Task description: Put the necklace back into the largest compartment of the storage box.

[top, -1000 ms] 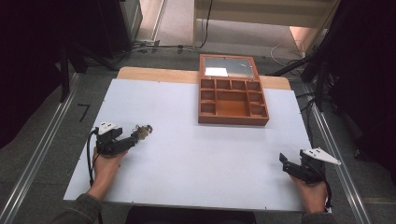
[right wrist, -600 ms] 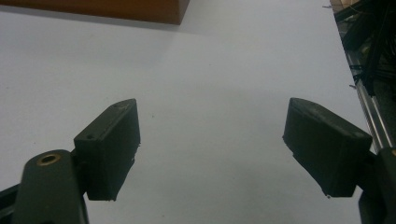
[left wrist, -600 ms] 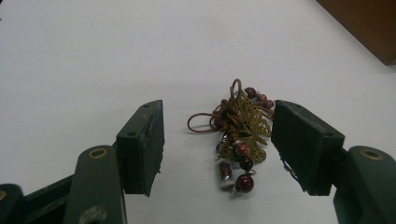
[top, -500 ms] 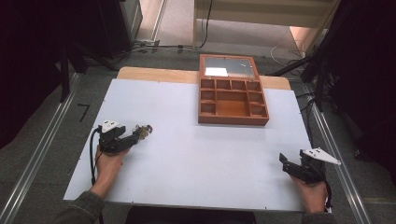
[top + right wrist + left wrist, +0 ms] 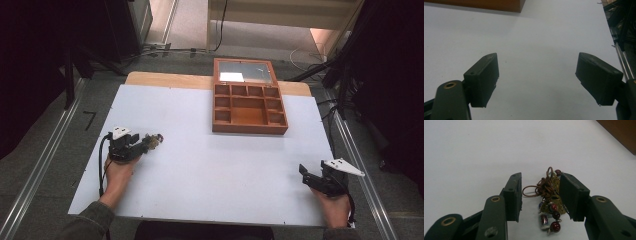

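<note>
A small tangle of jewellery [image 5: 547, 191], copper wire rings with dark red beads and a brass filigree piece, lies on the white table [image 5: 225, 170] at its left. My left gripper [image 5: 540, 177] lies low on the table with the jewellery between its jaws, which have just been closing. One pad [image 5: 570, 195] touches the jewellery and the other pad [image 5: 515, 195] stands a little apart from it. In the high view the left gripper [image 5: 147, 143] points right at the jewellery [image 5: 156, 139]. My right gripper [image 5: 304, 175] rests open near the front right corner, with nothing between its fingers [image 5: 536, 60].
An open wooden box [image 5: 249, 129] with several compartments and a mirrored lid stands at the back, right of centre. Its wall shows in the left gripper view [image 5: 621, 130] and the right gripper view [image 5: 486, 5]. The table's right edge and a metal rail [image 5: 622, 62] lie close to the right gripper.
The left gripper's jaws have narrowed around the jewellery, which stays where it lay. The right hand has not moved.
</note>
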